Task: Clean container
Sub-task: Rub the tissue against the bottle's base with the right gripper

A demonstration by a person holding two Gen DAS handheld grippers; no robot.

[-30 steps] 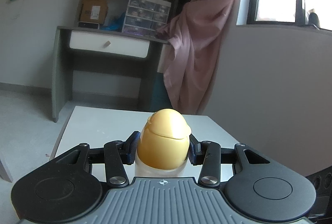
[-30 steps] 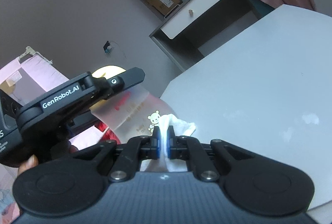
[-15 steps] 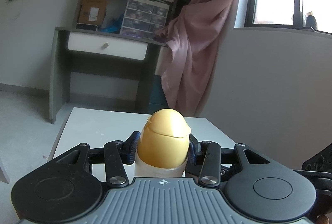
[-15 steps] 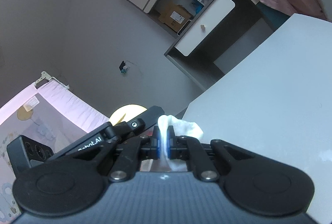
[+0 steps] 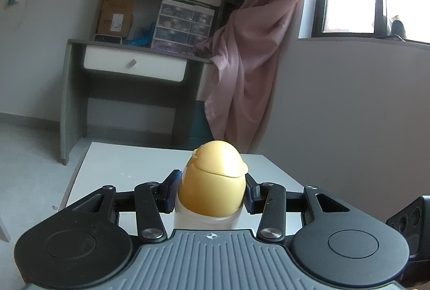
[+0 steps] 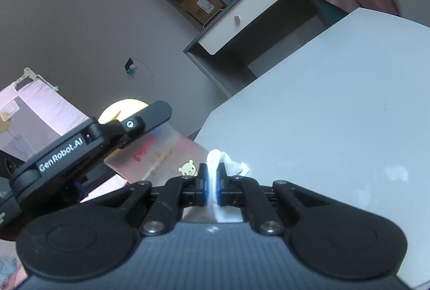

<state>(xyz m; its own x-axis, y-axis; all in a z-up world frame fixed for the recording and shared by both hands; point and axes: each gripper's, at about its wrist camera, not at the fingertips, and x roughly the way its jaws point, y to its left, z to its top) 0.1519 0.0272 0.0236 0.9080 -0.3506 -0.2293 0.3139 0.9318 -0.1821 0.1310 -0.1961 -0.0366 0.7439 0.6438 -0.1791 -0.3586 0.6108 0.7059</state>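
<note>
My left tongs [image 5: 212, 189] point almost level over the white counter [image 5: 121, 163] and squeeze the see-through plastic container with the yellow egg-shaped lid [image 5: 213, 179]. It stands upright, lid on top. My right tongs [image 6: 212, 183] are tilted and pinch a crumpled white paper tissue [image 6: 223, 163] just right of the container. "GenRobot.AI" is printed on the left tongs' side.

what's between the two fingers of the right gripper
A white cloth, pinched by the shut right gripper, shown in the right wrist view.
</note>
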